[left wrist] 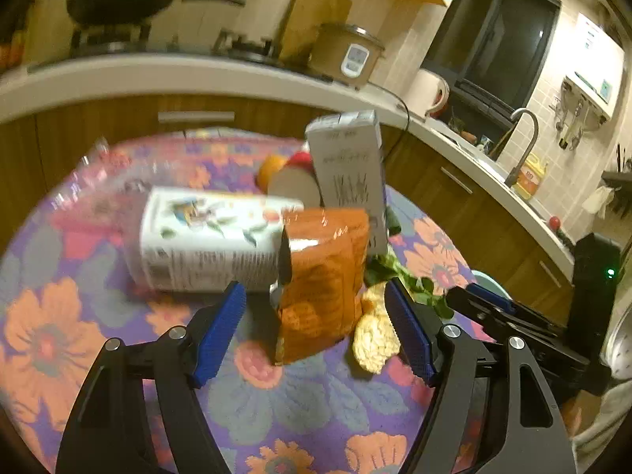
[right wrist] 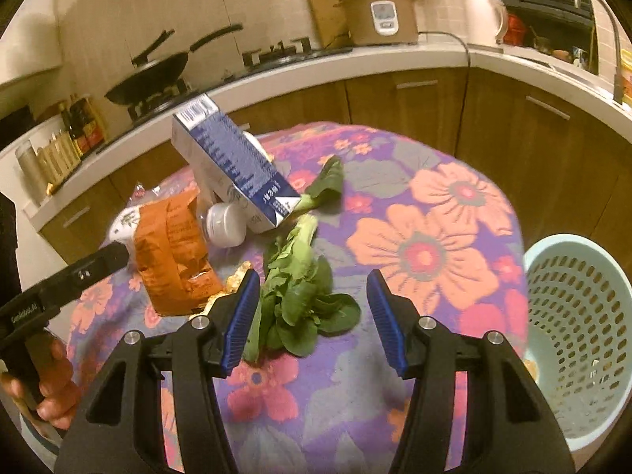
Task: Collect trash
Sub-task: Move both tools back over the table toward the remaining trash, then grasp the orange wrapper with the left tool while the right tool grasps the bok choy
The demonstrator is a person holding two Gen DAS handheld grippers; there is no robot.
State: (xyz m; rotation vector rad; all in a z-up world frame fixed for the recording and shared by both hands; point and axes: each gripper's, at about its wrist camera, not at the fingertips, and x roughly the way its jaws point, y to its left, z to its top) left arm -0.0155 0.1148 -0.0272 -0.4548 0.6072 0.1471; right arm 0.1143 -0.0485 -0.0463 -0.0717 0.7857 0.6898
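An orange snack bag (left wrist: 322, 276) stands crumpled on the floral tablecloth (left wrist: 276, 414). My left gripper (left wrist: 316, 328) is open, its blue pads on either side of the bag and not touching it. Behind the bag lie a white printed carton (left wrist: 209, 237) on its side and an upright grey carton (left wrist: 347, 170). A yellow crumbly scrap (left wrist: 373, 339) sits by the right pad. My right gripper (right wrist: 312, 316) is open over a bunch of green leaves (right wrist: 296, 296), the left pad beside them. The blue-sided carton (right wrist: 233, 170), a white-capped bottle (right wrist: 225, 223) and the orange bag (right wrist: 170, 252) lie beyond.
A pale blue perforated basket (right wrist: 572, 316) stands off the table's right edge. A hand (right wrist: 51, 387) holds the left tool at the lower left. Wooden cabinets and a white counter with wok, rice cooker (right wrist: 379, 15) and kettle curve behind the table.
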